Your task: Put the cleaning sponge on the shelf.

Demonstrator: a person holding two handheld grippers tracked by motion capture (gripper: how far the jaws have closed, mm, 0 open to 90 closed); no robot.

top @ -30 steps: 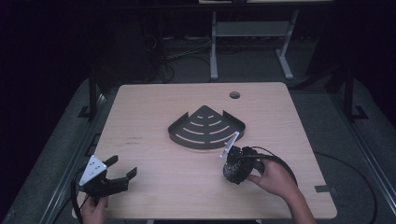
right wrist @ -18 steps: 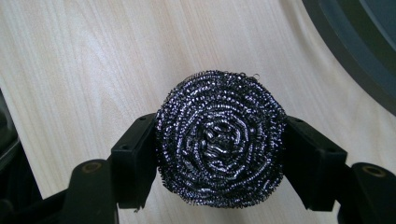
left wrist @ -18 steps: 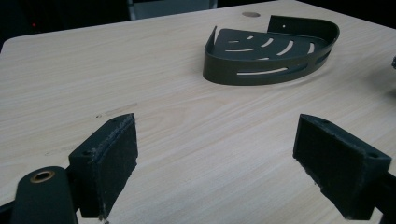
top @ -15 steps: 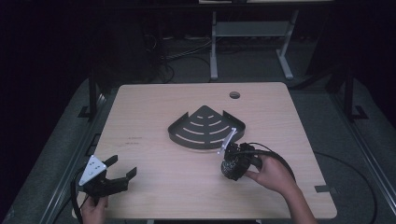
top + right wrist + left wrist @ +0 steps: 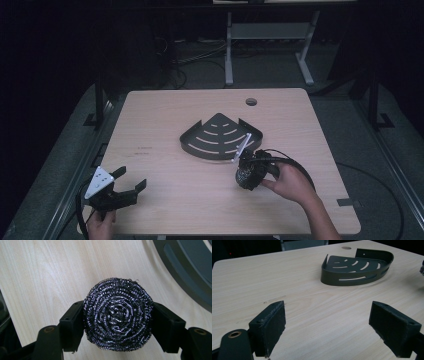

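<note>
Now | right claw (image 5: 117, 315) clamps round coiled steel-wool scourer (image 5: 118, 313), lower centre | left claw (image 5: 334, 325) gapes empty, lower left | dark slotted corner caddy (image 5: 220, 137) mid-counter (image 5: 165, 125)

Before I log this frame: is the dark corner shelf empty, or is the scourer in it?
Empty. The corner shelf shows bare slotted floor; the steel scourer sits clamped in the right gripper, over bare table.

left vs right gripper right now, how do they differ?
The left gripper has its jaws wide apart with nothing between them; the right gripper is clamped on a steel wool scourer. The left sits at the table's near-left corner; the right beside the black corner shelf. Both are hand-held.
</note>
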